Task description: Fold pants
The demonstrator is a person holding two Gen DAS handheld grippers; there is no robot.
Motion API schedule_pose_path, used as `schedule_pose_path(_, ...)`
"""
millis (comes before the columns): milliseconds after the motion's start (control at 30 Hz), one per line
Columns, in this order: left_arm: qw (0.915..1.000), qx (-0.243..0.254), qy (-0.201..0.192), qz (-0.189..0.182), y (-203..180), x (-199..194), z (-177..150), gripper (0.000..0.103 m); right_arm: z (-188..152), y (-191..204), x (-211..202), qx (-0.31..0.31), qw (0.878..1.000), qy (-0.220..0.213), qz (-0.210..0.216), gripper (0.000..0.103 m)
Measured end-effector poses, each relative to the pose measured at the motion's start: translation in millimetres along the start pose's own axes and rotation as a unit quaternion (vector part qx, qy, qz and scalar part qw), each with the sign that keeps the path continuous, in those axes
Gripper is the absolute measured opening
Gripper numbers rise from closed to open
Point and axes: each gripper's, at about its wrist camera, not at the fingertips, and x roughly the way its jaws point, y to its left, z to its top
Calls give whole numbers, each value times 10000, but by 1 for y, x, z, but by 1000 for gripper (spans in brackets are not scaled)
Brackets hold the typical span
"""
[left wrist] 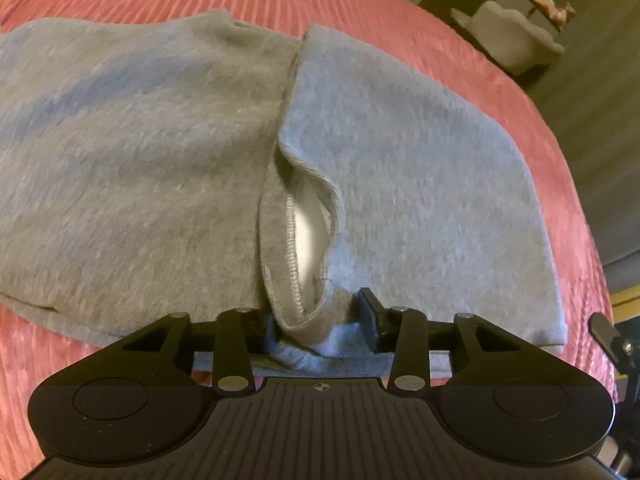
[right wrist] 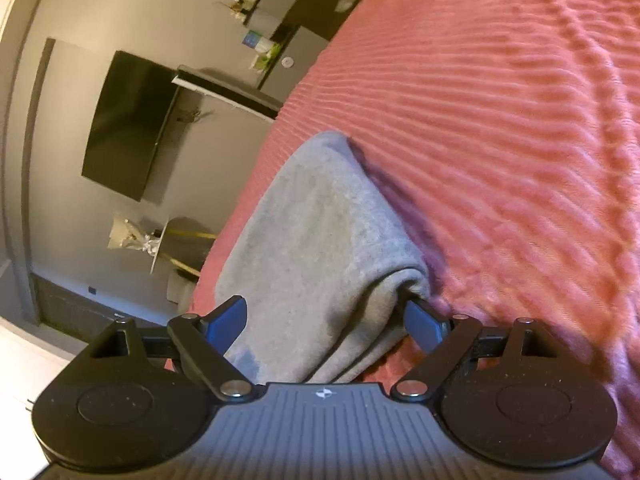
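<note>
Sweatpants [left wrist: 160, 160], grey, folded, on ribbed pink bedspread [left wrist: 480, 60].

Nearest: left gripper [left wrist: 320, 320], fingers apart around bunched pocket edge, not seen pinching; right gripper [right wrist: 326, 320], blue fingers [right wrist: 228, 320] wide apart either side of folded fabric end. Middle: gaping pocket [left wrist: 312, 228] with white lining. Farthest: dark television [right wrist: 132, 124] on grey wall, cluttered shelf [right wrist: 260, 40].

Left gripper [left wrist: 320, 316]: left fingertip buried under a fold of the grey pants [left wrist: 160, 152]; grip not readable. Pants run off frame at 9 o'clock. Right gripper [right wrist: 326, 320]: cloth fills the gap, contact unclear. Shelf clutter [right wrist: 256, 46] at 11 o'clock too small, blurred.
</note>
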Motion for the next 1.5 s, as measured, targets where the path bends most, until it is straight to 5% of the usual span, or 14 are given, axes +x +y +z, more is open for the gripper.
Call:
schedule_pose_path(233, 9998, 120, -29, 169, -7, 1, -2, 47, -3, 2, 23, -138, 9998, -44, 161, 86)
schedule_pose_path(633, 9984, 188, -329, 412, -13, -3, -5, 19, -4, 4, 35, -108, 9993, -306, 171, 84)
schedule_pose_path(700, 9986, 104, -349, 388, -9, -5, -5, 19, 0, 6, 28, -353, 9976, -565, -196, 55)
schedule_pose_path(733, 9984, 78, -367, 420, -9, -6, -6, 19, 2, 3, 26, -407, 9962, -618, -459, 27)
schedule_pose_path(800, 9977, 71, -436, 520, -8, -9, -7, 19, 5, -9, 28, -214, 9960, -491, -721, 18)
schedule_pose_path(900, 9975, -21, -494, 514, -5, -12, -7, 19, 1, 0, 22, -331, 9959, -419, -724, 27)
schedule_pose_path(967, 9976, -110, -508, 464, 0, -15, -6, 20, -3, 15, 13, -657, 9949, -341, -679, 65)
schedule_pose_path(1000, 9970, -112, -562, 520, 2, -19, -6, 22, -6, 23, 5, -789, 9945, -356, -593, 71)
schedule_pose_path(1100, 9903, 150, -917, 1034, -1, -32, -3, 25, -7, 39, -15, -1071, 9923, -436, -449, 75)
schedule_pose_path(1233, 9665, 794, -1662, 1786, -13, -51, 12, 37, 5, 57, -27, -1271, 9884, -813, -203, 82)
schedule_pose_path(1300, 9682, 897, -1719, 1579, -17, -53, 28, 49, 10, 71, -19, -1630, 9818, -923, -299, 86)
schedule_pose_path(1400, 9793, 836, -1581, 944, -24, -43, 57, 50, 8, 88, 10, -2596, 9552, -894, -1102, 86)
schedule_pose_path(1500, 9735, 1161, -1598, 1157, -47, -19, 77, 49, -6, 80, 38, -3202, 9300, -784, -1625, 86)
